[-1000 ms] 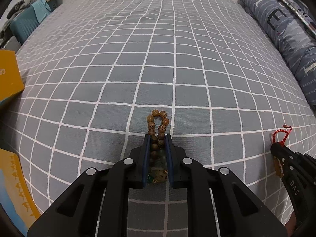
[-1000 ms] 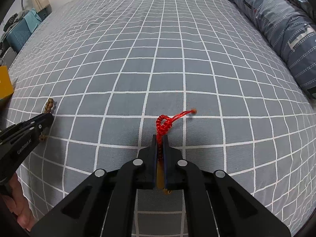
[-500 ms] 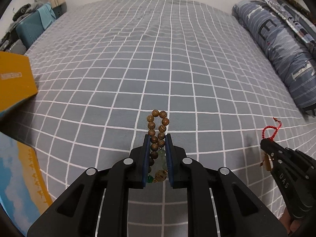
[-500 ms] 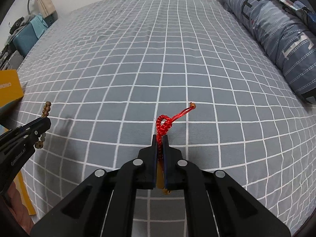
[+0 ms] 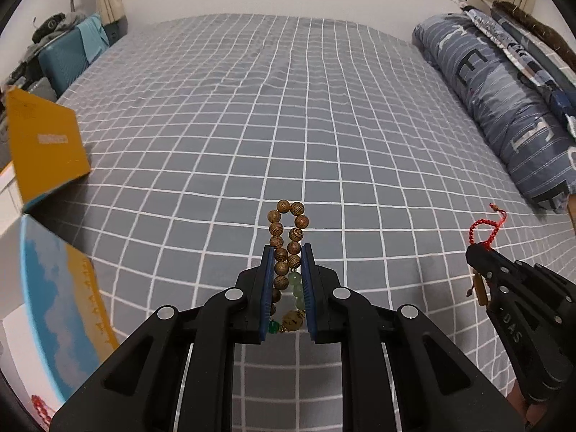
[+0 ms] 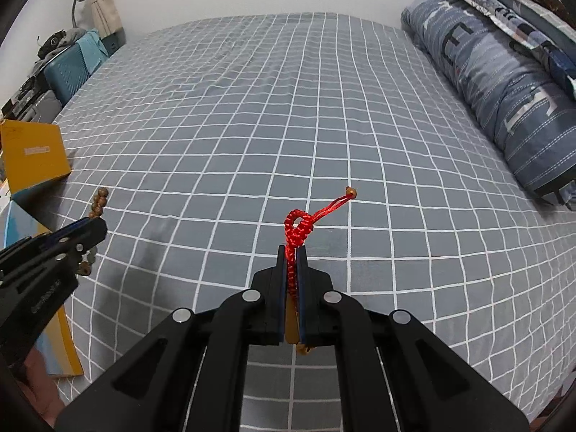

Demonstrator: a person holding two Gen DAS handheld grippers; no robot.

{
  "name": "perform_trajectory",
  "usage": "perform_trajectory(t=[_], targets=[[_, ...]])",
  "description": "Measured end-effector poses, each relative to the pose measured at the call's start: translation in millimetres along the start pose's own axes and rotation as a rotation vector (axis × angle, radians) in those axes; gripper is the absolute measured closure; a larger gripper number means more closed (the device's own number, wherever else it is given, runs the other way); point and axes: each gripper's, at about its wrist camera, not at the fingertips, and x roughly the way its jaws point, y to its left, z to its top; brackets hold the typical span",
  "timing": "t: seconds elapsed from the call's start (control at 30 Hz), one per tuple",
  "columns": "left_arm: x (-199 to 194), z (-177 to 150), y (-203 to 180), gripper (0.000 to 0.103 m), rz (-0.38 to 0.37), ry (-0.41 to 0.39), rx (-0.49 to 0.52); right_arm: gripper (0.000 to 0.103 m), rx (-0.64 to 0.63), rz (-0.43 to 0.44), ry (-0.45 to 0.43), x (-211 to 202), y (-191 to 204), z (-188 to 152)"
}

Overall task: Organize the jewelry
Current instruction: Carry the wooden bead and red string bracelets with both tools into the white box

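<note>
My left gripper [image 5: 286, 252] is shut on a wooden bead bracelet [image 5: 288, 230] with pale green beads lower down; its loop sticks up past the fingertips, above the grey checked bedspread [image 5: 252, 126]. My right gripper [image 6: 292, 252] is shut on a red braided cord bracelet [image 6: 298, 225] whose tail ends in a small brown bead. A yellowish charm hangs under the right jaws. In the right wrist view the left gripper [image 6: 99, 225] shows at the left edge with the bead bracelet [image 6: 99, 201]. In the left wrist view the right gripper [image 5: 473, 252] shows at the right with the red cord [image 5: 484, 225].
An orange box [image 5: 43, 144] with its lid raised stands at the bed's left edge; a blue and orange panel [image 5: 61, 295] lies nearer me. A rolled blue striped quilt [image 5: 504, 108] lies along the right side. A teal suitcase [image 5: 61, 61] stands at the far left.
Both grippers have risen away from the bedspread with their bracelets still held. More of the room's far wall and the orange box has come into view.
</note>
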Motion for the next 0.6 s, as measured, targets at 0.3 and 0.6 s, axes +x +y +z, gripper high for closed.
perform_trajectory(t=[0.3,0.6], targets=[[-40,-23,22,0.088,0.012,-0.023,-0.021,0.099,-0.048,0.012,-0.024,-27,26,-12],[-79,-51,65,0.088,0.069,-0.044,-0.075,0.099,-0.118,0.084,-0.034,-48,81,-28]])
